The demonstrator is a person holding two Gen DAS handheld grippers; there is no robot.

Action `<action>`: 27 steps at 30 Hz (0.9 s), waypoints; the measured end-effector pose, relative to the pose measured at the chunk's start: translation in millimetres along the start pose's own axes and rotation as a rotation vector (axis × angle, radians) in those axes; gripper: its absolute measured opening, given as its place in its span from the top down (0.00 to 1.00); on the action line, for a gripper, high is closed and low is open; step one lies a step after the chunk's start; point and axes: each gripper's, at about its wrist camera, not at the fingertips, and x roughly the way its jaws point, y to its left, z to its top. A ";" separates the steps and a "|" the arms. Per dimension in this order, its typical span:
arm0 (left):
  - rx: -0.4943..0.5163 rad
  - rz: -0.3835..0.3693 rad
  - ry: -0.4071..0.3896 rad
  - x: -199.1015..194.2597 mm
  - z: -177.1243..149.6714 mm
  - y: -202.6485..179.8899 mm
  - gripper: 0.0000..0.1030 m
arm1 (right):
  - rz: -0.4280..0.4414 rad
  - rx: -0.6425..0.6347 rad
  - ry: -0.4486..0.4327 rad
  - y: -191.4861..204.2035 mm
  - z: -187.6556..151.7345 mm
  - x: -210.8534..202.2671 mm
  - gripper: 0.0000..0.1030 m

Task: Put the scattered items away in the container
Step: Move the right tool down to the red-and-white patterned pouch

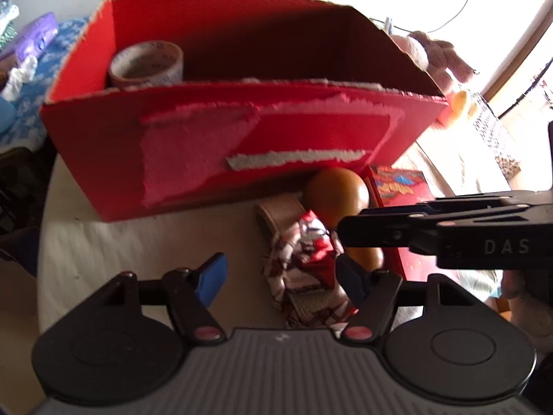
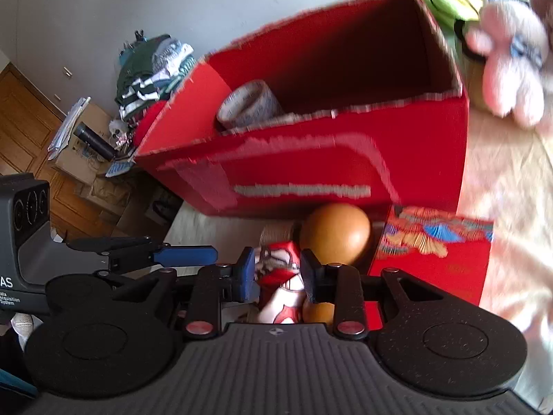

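The right gripper [image 2: 278, 275], low in the middle of its own wrist view, stands fairly narrow around a soft red-and-white patterned fabric strap with a beige webbed backing [image 2: 281, 269]. The strap sits between the blue pads [image 2: 246, 273], but blur hides whether they press on it yet, so I cannot tell if it is gripped. The left gripper [image 1: 280, 280], at the bottom centre of its view, is moderately wide: the near end of the same strap [image 1: 304, 276] lies close to its right-hand pad, and its left-hand pad stands clear of everything.

The strap lies on the pale bedding [image 1: 103, 242] just in front of the torn red cardboard box [image 1: 242, 145], which fills the upper middle of both views. A roll of printed packing tape [image 1: 147, 64] already stands in the box's left corner. Touching the strap, on its right, is a smooth brown wooden gourd-shaped object [image 1: 337, 193], and right of that a flat red booklet with a colourful printed cover [image 2: 439, 252].

By the look of it the strap is light, limp and not fragile. It will fold and dangle when lifted, so a pinch across a bunched or doubled part near its middle seems best. The wooden piece looks hard and slick, and likely to roll if nudged. The box wall is tall, so the trailing ends must clear its ragged rim.
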 end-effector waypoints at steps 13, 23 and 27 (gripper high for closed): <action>0.023 -0.106 0.092 19.8 -6.8 -6.2 0.50 | -0.011 0.042 0.089 0.9 0.5 18.8 0.68; 0.002 -0.103 0.082 14.6 -13.3 4.5 0.45 | -0.047 -0.015 0.117 16.3 -2.2 31.4 0.43; 0.001 -0.103 0.076 13.8 -14.2 9.7 0.45 | -0.059 -0.011 0.133 19.3 -2.0 38.1 0.43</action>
